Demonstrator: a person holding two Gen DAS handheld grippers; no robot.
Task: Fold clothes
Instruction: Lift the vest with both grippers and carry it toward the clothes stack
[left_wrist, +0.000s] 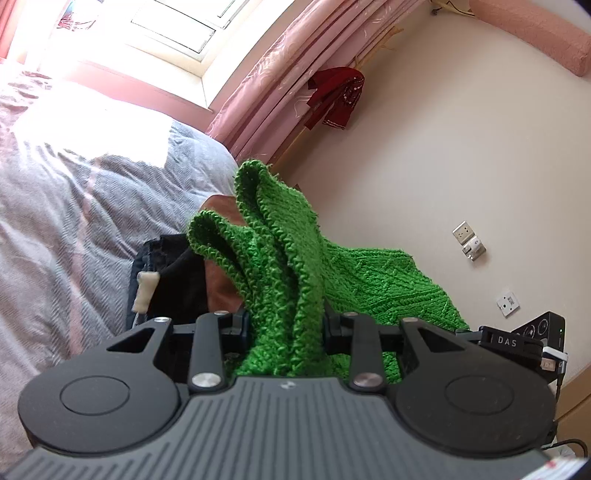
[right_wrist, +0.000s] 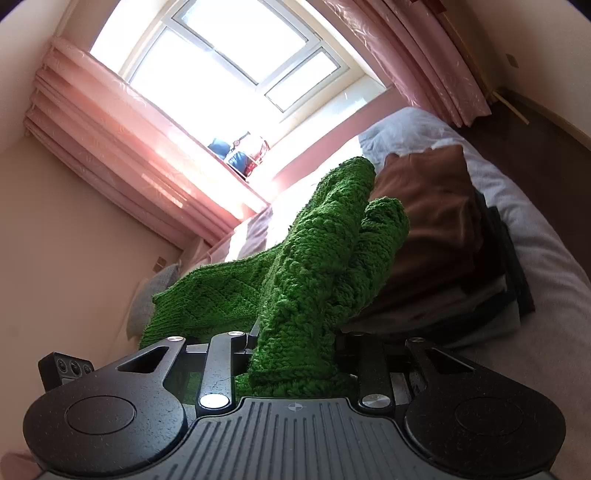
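We have one green knitted garment (left_wrist: 280, 258), and we hold it with both claws at once so that it hangs stretched between them, lifted off the bed (left_wrist: 74, 206) and ready, we judge, to be laid flat or doubled over. The left gripper (left_wrist: 286, 328) is clenched on a bunched edge of the knit, which rises in folds between its jaws. The right gripper (right_wrist: 291, 347) is likewise clamped on a thick gather of the same knit. Gripping two separate edges keeps the fabric spread rather than dangling in a lump.

Beyond the garment lies a stack of clothes (right_wrist: 443, 236) on the bed, one brown piece on top and dark pieces beneath; we cannot count the dark layers. It looks like the pile for finished items, close enough to the garment that the next piece can be set on it.

Past the garment, toward the wall, we count one red cloth (left_wrist: 336, 96) hanging by the pink curtain (left_wrist: 280, 85), and two wall sockets (left_wrist: 463, 232).
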